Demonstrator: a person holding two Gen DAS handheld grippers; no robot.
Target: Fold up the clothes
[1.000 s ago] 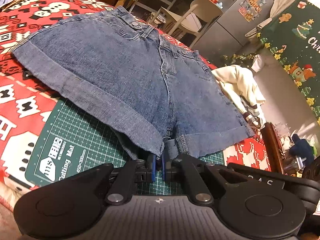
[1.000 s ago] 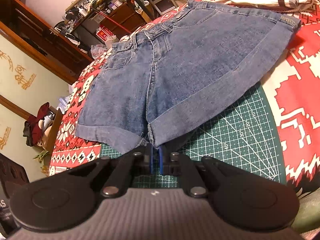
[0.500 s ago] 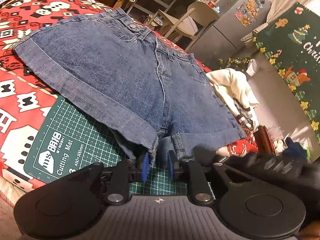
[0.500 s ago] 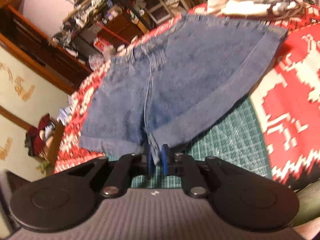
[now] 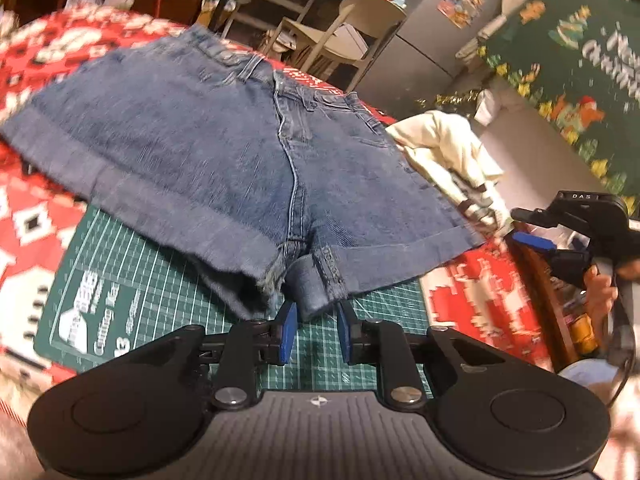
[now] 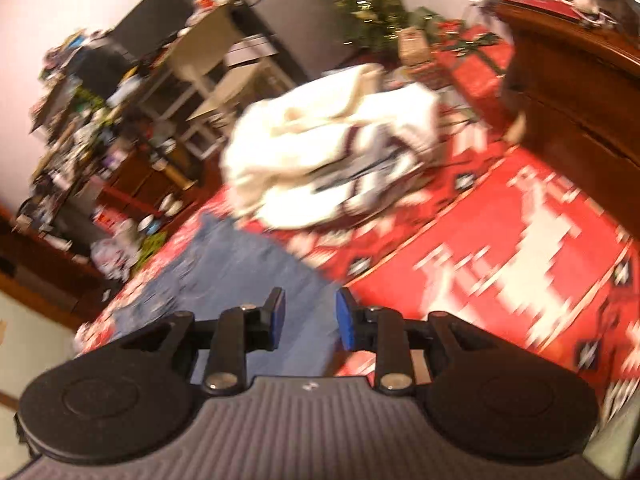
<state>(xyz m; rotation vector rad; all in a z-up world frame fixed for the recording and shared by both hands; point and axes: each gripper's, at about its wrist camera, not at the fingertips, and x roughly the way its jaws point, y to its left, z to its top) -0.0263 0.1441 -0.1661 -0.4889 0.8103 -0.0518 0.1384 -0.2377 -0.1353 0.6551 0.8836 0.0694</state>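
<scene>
Blue denim shorts (image 5: 208, 160) lie flat, front up, on a red patterned cloth (image 5: 36, 216) and a green cutting mat (image 5: 132, 280). My left gripper (image 5: 316, 330) is open just short of the rolled hem at the crotch, and its pads do not press on the denim. At the right edge of the left wrist view a hand carries my right gripper (image 5: 528, 226) in the air past the shorts' right leg. The right wrist view is blurred: that gripper (image 6: 310, 314) hangs over the edge of the shorts (image 6: 248, 276), its jaws opening with nothing between them.
A crumpled white garment (image 5: 444, 152) (image 6: 332, 152) lies on the cloth beyond the shorts' right side. Dark wooden furniture (image 6: 580, 92) borders the table on the right. A pale chair (image 5: 352, 28) and cluttered shelves (image 6: 88, 128) stand behind.
Both grippers were shut on the hem at the crotch and have let it go. The right gripper has swung away to the right toward the white garment. The left has hardly moved.
</scene>
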